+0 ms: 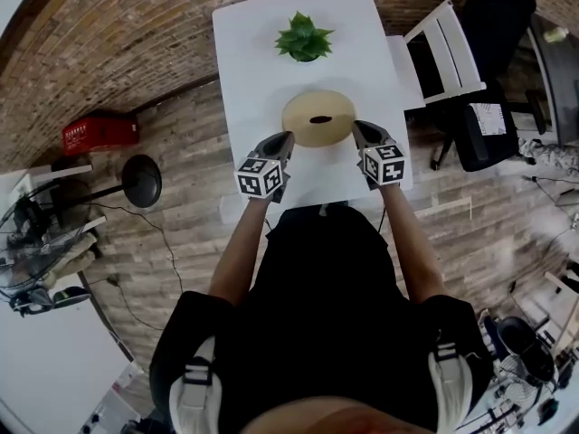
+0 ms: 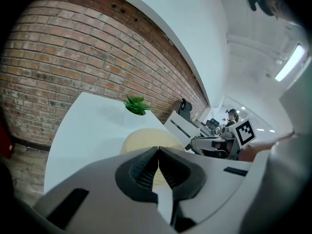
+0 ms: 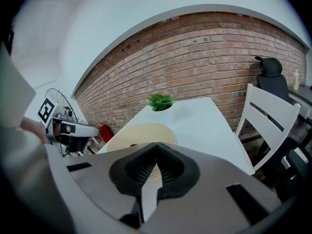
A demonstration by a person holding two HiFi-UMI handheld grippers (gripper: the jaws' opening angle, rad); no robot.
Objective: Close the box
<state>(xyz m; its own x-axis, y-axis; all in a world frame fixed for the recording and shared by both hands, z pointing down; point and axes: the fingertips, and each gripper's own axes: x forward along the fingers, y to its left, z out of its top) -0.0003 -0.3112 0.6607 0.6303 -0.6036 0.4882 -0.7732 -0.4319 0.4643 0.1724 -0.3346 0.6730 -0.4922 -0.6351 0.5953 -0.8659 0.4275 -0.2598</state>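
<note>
Head view: the round tan box sits flat on the white tabletop, with a green plant behind it. The left hand-held gripper is at the box's left edge. The right hand-held gripper is at the box's right edge. Both tips are just beside the box, and I cannot tell if they touch it. The box's top faces up. It is round, so it has no long side. A small dark hole in the top is stretched from side to side.

Left gripper view: the left hand-held gripper is squeezed tight, tip against tip, with nothing in between. The box lies just past the tips, and the plant stands behind the box.

Right gripper view: the right hand-held gripper is squeezed tight too and holds nothing. The box lies just past its tips, a little to the left, with the plant behind the box.
</note>
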